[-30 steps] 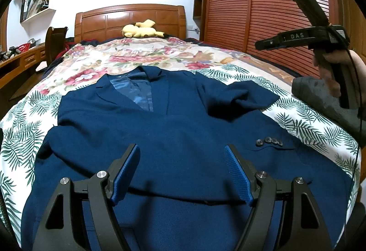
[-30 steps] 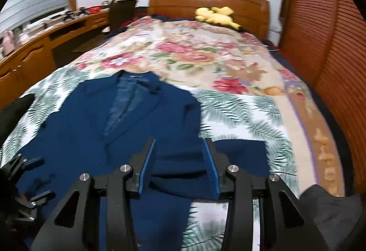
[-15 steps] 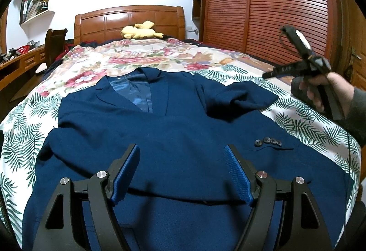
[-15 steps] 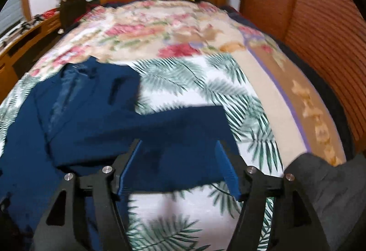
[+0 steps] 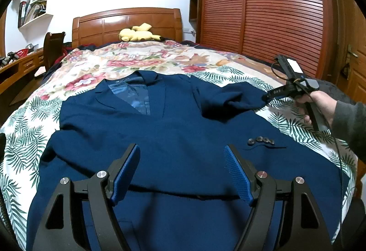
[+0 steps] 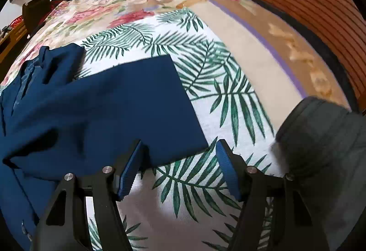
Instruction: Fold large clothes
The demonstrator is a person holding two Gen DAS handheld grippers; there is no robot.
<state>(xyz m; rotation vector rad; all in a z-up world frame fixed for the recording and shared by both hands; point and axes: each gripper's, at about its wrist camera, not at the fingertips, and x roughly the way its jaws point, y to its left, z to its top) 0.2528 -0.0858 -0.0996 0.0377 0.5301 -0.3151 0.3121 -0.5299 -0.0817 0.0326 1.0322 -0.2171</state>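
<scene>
A navy suit jacket lies face up on a bed with a palm-leaf and floral cover, collar toward the headboard at 12 o'clock, its long axis running from 6 to 12; the hem is cut off behind the left gripper, whose blue-padded fingers hover wide apart above the cloth, gripping nothing. One sleeve is folded out toward 3 o'clock. At its cuff the right gripper, held low in a hand with a dark-sleeved forearm, stands with fingers spread wide, the cuff corner between them; contact is hard to make out. A yellow plush toy sits by the headboard.
</scene>
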